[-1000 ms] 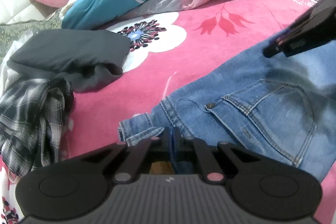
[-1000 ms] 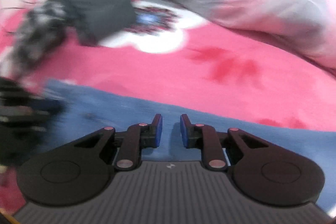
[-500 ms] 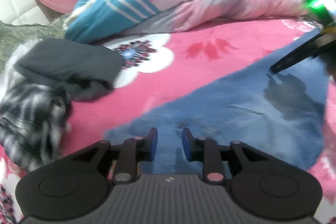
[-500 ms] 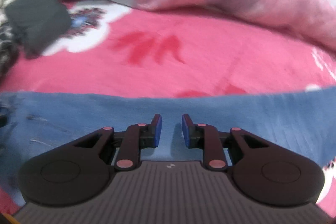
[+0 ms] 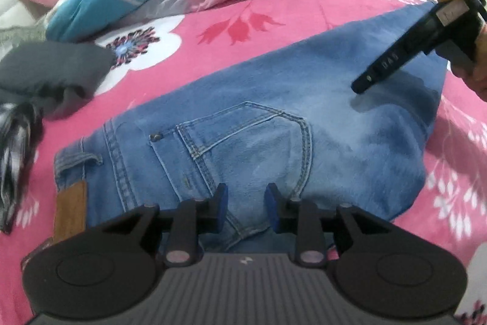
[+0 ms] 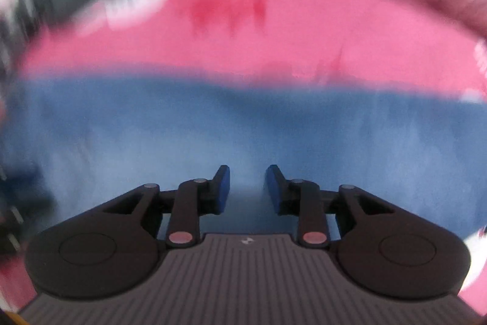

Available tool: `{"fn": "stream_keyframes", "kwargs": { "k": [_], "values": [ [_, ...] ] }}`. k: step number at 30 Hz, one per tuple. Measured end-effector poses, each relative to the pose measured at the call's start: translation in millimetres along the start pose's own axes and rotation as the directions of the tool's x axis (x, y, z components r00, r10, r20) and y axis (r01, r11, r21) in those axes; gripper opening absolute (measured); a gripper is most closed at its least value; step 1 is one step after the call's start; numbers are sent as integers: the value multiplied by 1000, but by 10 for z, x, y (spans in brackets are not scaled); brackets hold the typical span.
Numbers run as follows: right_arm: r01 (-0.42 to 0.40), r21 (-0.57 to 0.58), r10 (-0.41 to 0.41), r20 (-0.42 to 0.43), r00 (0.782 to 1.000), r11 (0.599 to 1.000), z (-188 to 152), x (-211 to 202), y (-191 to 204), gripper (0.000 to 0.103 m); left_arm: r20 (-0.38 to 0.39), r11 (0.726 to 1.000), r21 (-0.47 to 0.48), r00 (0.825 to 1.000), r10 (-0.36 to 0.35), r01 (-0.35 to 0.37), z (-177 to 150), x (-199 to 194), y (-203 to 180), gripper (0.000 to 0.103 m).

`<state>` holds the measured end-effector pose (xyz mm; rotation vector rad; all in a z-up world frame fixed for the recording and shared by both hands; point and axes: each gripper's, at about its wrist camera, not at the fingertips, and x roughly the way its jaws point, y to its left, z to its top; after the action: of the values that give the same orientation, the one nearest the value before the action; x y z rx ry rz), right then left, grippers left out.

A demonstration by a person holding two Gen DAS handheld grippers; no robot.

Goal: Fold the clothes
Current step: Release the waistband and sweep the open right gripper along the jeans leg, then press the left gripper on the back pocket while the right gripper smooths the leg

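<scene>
Pink floral bedspread (image 5: 274, 8), jeans (image 5: 274, 124) flat; left gripper (image 5: 246, 204) and right gripper (image 6: 247, 188) part-open, empty. Between folds; next, pinch an edge.

Blue jeans (image 5: 274, 118), pink floral bedsheet (image 5: 289, 11)

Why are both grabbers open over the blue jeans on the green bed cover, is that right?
Nearly. The left gripper and right gripper are both open over the blue jeans, but the bed cover is pink with flowers, not green. The left wrist view shows it clearly.
</scene>
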<state>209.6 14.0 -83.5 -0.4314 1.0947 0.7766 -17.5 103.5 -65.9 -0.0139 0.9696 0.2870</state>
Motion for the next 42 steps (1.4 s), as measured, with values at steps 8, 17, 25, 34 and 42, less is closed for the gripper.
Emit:
{"fn": "stream_keyframes", "kwargs": {
  "k": [8,17,25,34,42],
  "values": [
    [-16,-32,16,-17,1000,999,20,23,-30,29,8,986,-138,995,98,-96,-56,-514,108,30],
    [-4,-31,4,-15,1000,1000,17,18,-4,29,-77,932,-321,985,152,-169,-351,-359,582,30],
    [4,-28,-5,-20,1000,1000,42,17,0,29,-14,932,-338,990,138,-134,-312,-566,600,31],
    [27,-42,-27,-15,1000,999,32,25,41,29,-47,930,-344,991,125,-133,-396,-512,650,33],
    [24,-29,-24,-5,1000,999,16,23,34,30,38,937,-337,993,109,-90,-218,-706,509,40]
  ]
}}
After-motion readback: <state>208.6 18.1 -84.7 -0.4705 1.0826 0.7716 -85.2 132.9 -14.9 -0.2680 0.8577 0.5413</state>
